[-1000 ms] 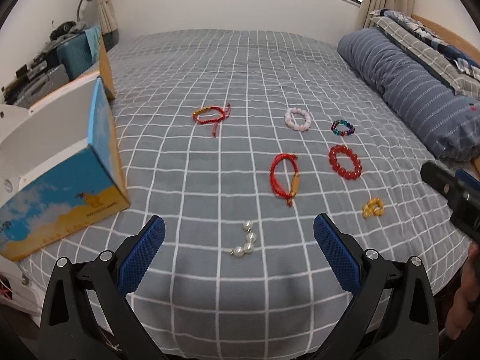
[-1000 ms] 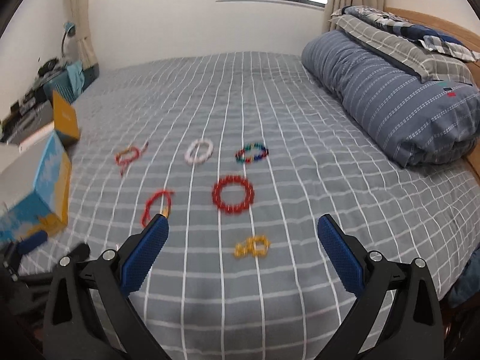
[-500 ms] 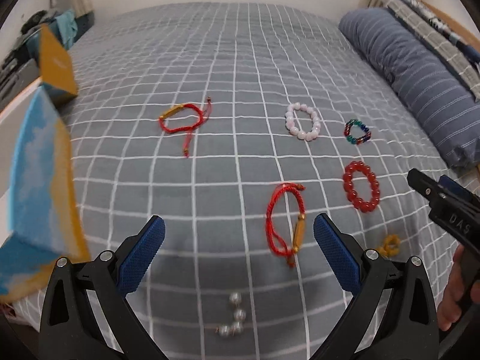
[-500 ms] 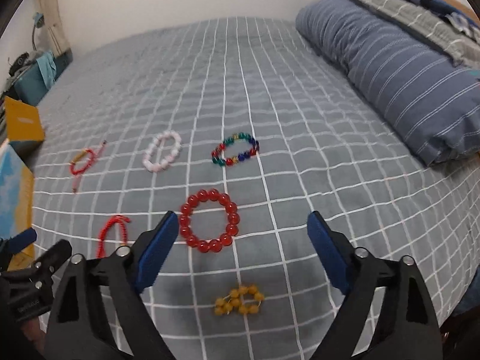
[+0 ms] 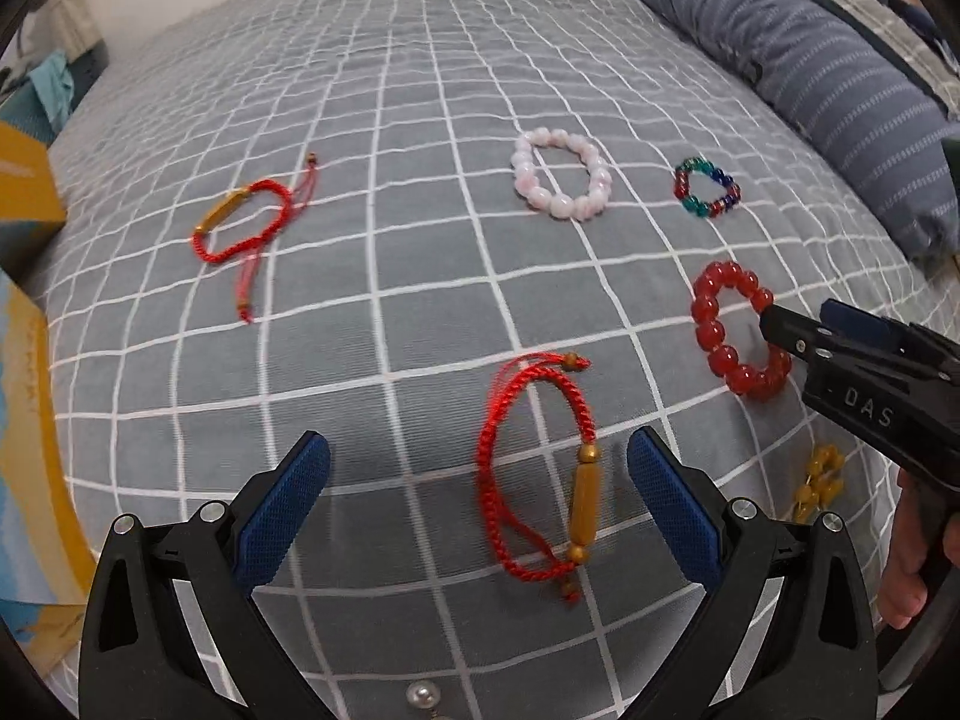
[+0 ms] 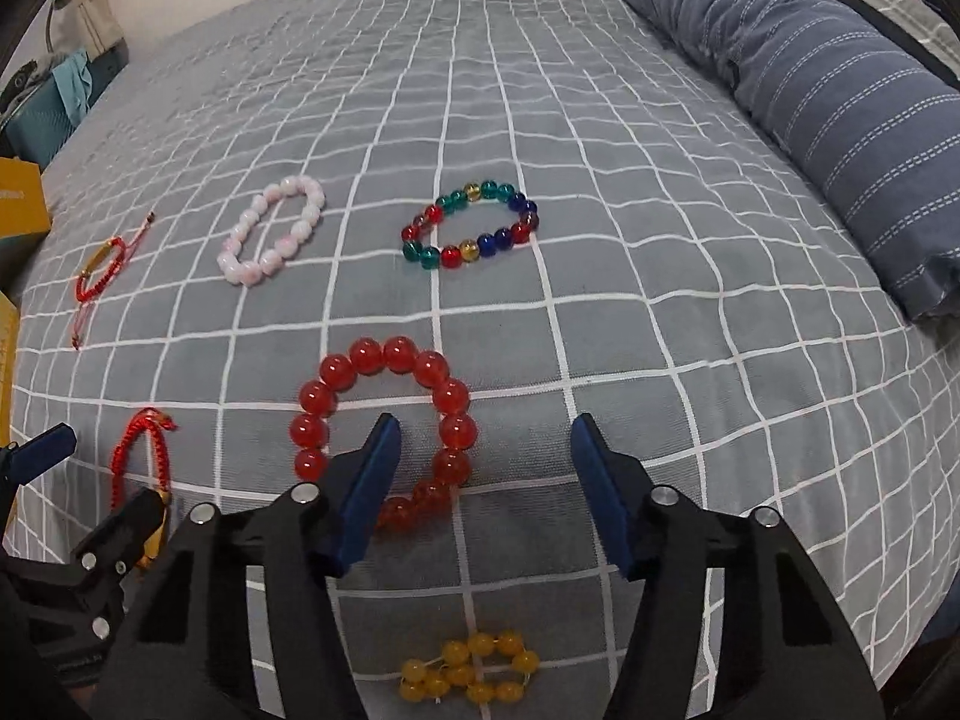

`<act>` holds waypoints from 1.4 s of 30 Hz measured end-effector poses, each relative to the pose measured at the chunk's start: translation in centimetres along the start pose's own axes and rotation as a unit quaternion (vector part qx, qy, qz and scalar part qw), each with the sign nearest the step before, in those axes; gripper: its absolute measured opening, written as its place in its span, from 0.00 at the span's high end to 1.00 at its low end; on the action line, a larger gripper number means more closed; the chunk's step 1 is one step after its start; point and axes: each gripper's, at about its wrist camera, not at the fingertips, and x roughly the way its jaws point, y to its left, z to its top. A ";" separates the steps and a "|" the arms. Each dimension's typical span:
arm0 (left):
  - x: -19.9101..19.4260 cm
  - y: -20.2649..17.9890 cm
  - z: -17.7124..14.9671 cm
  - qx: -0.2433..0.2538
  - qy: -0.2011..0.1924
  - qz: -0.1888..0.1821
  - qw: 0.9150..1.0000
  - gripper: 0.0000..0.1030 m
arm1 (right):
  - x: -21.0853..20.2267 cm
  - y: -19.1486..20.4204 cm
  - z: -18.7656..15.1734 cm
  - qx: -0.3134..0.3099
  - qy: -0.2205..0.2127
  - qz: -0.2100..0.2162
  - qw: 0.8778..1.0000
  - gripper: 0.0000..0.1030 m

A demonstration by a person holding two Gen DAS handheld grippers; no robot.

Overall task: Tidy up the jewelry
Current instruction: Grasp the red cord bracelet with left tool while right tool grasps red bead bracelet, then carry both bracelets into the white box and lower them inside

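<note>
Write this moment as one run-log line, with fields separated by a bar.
left gripper open over red cord bracelet | right gripper open, left finger inside red bead bracelet | nothing gripped

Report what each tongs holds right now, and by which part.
Nothing held. Left tongs open over the red cord bracelet; right tongs open around the red bead bracelet.

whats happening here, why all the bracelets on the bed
A person is sorting jewelry laid out on a grey checked bedspread, with a two-finger gripper in each hand. Both are open and hold nothing. The left gripper is lined up on a red cord bracelet with a gold tube bead. The right gripper hovers at a red bead bracelet, one finger inside its ring. A pink bead bracelet, a multicoloured bead bracelet, another red cord bracelet and a yellow bead strand lie untouched.
</note>
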 end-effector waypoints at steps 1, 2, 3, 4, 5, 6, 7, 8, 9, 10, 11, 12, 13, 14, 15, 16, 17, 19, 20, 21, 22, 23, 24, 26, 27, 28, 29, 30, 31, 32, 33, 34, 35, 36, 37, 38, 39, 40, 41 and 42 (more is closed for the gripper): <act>0.3 -0.2 -0.1 0.002 0.005 -0.005 1.000 0.05 | 0.1 -0.1 0.0 0.002 0.001 -0.002 1.000 0.51; 0.4 -0.3 -0.1 0.003 0.007 -0.002 1.000 0.05 | 0.2 -0.2 -0.1 0.005 0.004 -0.003 1.000 0.53; 0.5 -0.3 -0.1 0.003 0.007 0.001 1.000 0.06 | 0.3 -0.4 -0.1 0.008 0.007 -0.002 1.000 0.55; 0.5 -0.4 -0.2 0.002 0.004 0.002 1.000 0.07 | 0.5 -0.5 -0.1 0.010 0.008 0.003 1.000 0.55; 0.5 -0.4 -0.2 0.001 0.002 0.005 1.000 0.11 | 0.5 -0.5 -0.1 0.010 0.009 0.005 1.000 0.56; 0.5 -0.4 -0.3 0.000 0.003 0.012 1.000 0.13 | 0.6 -0.5 -0.1 0.011 0.010 0.005 1.000 0.57; 0.6 -0.4 -0.2 0.000 0.004 0.016 1.000 0.15 | 0.8 -0.6 0.1 0.011 0.011 0.005 1.000 0.58; 0.5 -0.4 -0.3 0.000 0.004 0.017 1.000 0.18 | 0.9 -0.7 0.1 0.011 0.011 0.006 1.000 0.59; 0.5 -0.4 -0.4 0.002 0.004 0.022 1.000 0.18 | 0.9 -0.6 0.1 0.009 0.011 0.008 1.000 0.62; 0.3 -0.3 -0.5 0.004 0.004 0.023 1.000 0.21 | 0.9 -0.6 0.1 0.008 0.011 0.010 1.000 0.64; 0.2 -0.4 -0.6 0.005 0.004 0.022 1.000 0.25 | 1.0 -0.6 0.3 0.009 0.011 0.011 1.000 0.66; 0.1 -0.4 -0.6 0.005 0.004 0.022 1.000 0.28 | 1.1 -0.7 0.3 0.011 0.012 0.015 1.000 0.69; 0.0 -0.3 -0.7 0.004 0.003 0.023 1.000 0.33 | 1.1 -0.6 0.3 0.012 0.013 0.017 1.000 0.72; -0.1 -0.3 -0.7 0.004 0.002 0.024 1.000 0.38 | 1.1 -0.5 0.3 0.013 0.014 0.019 1.000 0.74; -0.1 -0.2 -0.8 0.002 0.001 0.023 1.000 0.40 | 1.1 -0.5 0.3 0.013 0.014 0.020 1.000 0.76; -0.1 -0.2 -0.7 0.001 0.000 0.023 1.000 0.45 | 1.1 -0.4 0.2 0.012 0.014 0.020 1.000 0.79; -0.2 -0.1 -0.8 0.000 -0.001 0.025 1.000 0.53 | 1.1 -0.3 0.2 0.011 0.013 0.022 1.000 0.81; -0.3 0.2 -0.8 -0.005 -0.003 0.027 1.000 0.65 | 1.1 -0.3 0.3 0.009 0.013 0.027 1.000 0.87; -0.4 0.4 -0.7 -0.007 -0.004 0.030 1.000 0.72 | 1.1 -0.2 0.3 0.008 0.012 0.027 1.000 0.87; -0.4 0.6 -0.7 -0.010 -0.004 0.032 0.999 0.76 | 1.1 -0.2 0.3 0.010 0.011 0.028 0.999 0.87; -0.4 1.0 -0.6 -0.014 -0.005 0.032 0.999 0.85 | 1.1 -0.3 0.3 0.011 0.010 0.028 0.999 0.87; -0.5 1.3 -0.7 -0.019 -0.006 0.030 0.999 0.88 | 1.0 -0.2 0.2 0.011 0.010 0.029 0.999 0.87; -0.6 1.7 -0.7 -0.025 -0.007 0.023 0.999 0.88 | 1.0 -0.3 0.2 0.012 0.009 0.030 0.999 0.87; -0.9 2.0 -0.7 -0.028 -0.009 0.017 0.999 0.89 | 0.7 -0.4 0.2 0.016 0.005 0.034 0.999 0.87; -1.0 2.1 -0.7 -0.028 -0.010 0.016 0.999 0.89 | 0.5 -0.4 0.2 0.016 0.002 0.034 0.999 0.87; -1.2 2.1 -0.7 -0.027 -0.012 0.016 0.999 0.89 | 0.4 -0.5 0.2 0.017 0.001 0.036 0.999 0.87; -1.3 2.0 -0.8 -0.027 -0.014 0.018 0.999 0.89 | 0.3 -0.5 0.1 0.018 0.000 0.036 0.999 0.87; -1.4 1.9 -0.7 -0.027 -0.017 0.019 0.999 0.89 | 0.2 -0.5 0.1 0.018 -0.002 0.037 0.999 0.87; -1.6 1.9 -0.7 -0.027 -0.020 0.020 0.999 0.89 | 0.0 -0.4 0.1 0.017 -0.004 0.037 0.999 0.87; -1.8 1.9 -0.7 -0.028 -0.022 0.020 0.999 0.89 | -0.1 -0.4 0.1 0.017 -0.006 0.037 0.999 0.87; -2.1 2.0 -0.8 -0.028 -0.024 0.020 0.999 0.89 | -0.3 -0.5 0.1 0.018 -0.009 0.037 0.999 0.87; -2.1 1.9 -0.7 -0.028 -0.025 0.020 0.999 0.89 | -0.4 -0.5 0.2 0.018 -0.011 0.038 0.999 0.87; -2.3 1.9 -0.6 -0.028 -0.028 0.020 0.999 0.89 | -0.6 -0.4 0.2 0.019 -0.015 0.041 0.999 0.87; -2.6 2.0 -0.6 -0.029 -0.030 0.019 0.999 0.89 | -0.9 -0.5 0.2 0.019 -0.021 0.043 0.999 0.87; -2.9 2.1 -0.5 -0.031 -0.034 0.019 0.999 0.89 | -1.0 -0.5 0.3 0.019 -0.025 0.043 0.999 0.87; -3.2 2.3 -0.5 -0.033 -0.037 0.018 0.999 0.89 | -1.2 -0.4 0.3 0.019 -0.027 0.043 0.999 0.87; -3.5 2.4 -0.4 -0.035 -0.041 0.018 0.998 0.89 | -1.4 -0.4 0.3 0.019 -0.029 0.044 0.998 0.87; -3.8 2.5 -0.5 -0.036 -0.043 0.019 0.998 0.89 | -1.6 -0.4 0.3 0.019 -0.033 0.045 0.998 0.87; -4.1 2.7 -0.5 -0.037 -0.047 0.022 0.998 0.89 | -1.8 -0.2 0.3 0.019 -0.038 0.046 0.998 0.87; -4.4 2.9 -0.4 -0.039 -0.051 0.024 0.998 0.89 | -2.2 -0.2 0.3 0.018 -0.043 0.047 0.998 0.87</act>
